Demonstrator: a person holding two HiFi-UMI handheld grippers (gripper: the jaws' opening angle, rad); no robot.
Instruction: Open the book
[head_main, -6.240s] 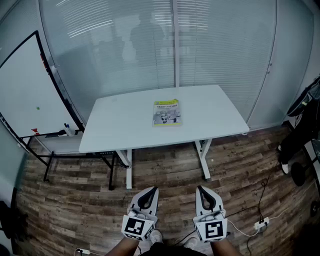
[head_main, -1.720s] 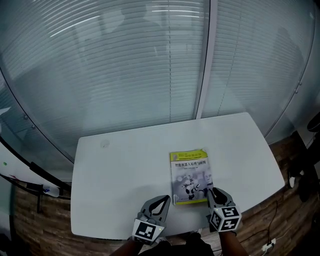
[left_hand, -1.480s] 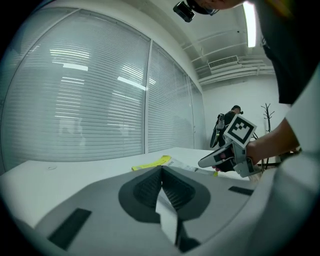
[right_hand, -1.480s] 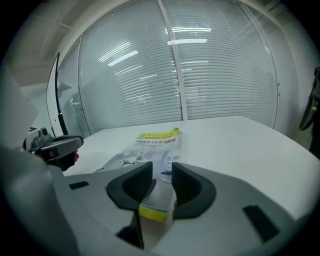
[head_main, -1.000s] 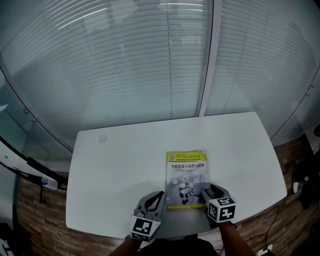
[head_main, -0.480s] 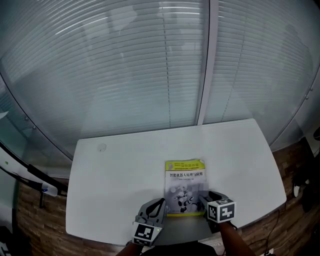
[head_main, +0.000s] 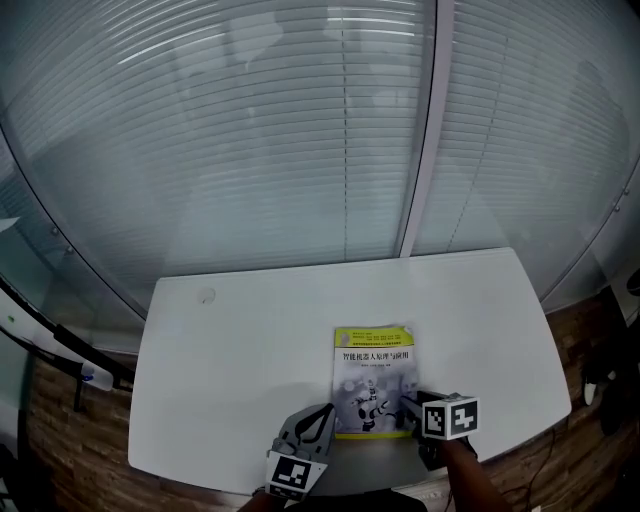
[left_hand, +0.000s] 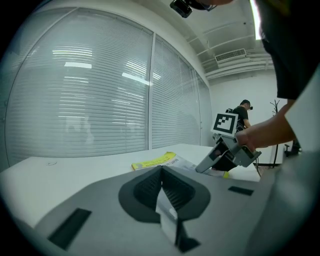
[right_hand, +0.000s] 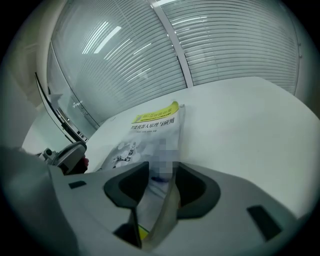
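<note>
Book (head_main: 374, 382) closed near front edge of counter (head_main: 225, 350); right tongs (head_main: 412, 403) apart, just closing round cover (right_hand: 150, 132) at near right corner; left tongs (head_main: 320, 412) together, empty; best to pinch cover alone, lift slowly

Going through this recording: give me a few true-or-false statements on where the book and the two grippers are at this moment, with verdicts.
1. The book lies closed on the table. True.
2. The left gripper is gripping the book. False: its jaws are together with nothing between them, and it is to the left of the book.
3. The book's near right corner sits between the right gripper's jaws. True. The jaws have just been closing and stand apart.
4. The book lies at the table's far edge, by the window. False: it lies near the front edge, close to the person.
</note>
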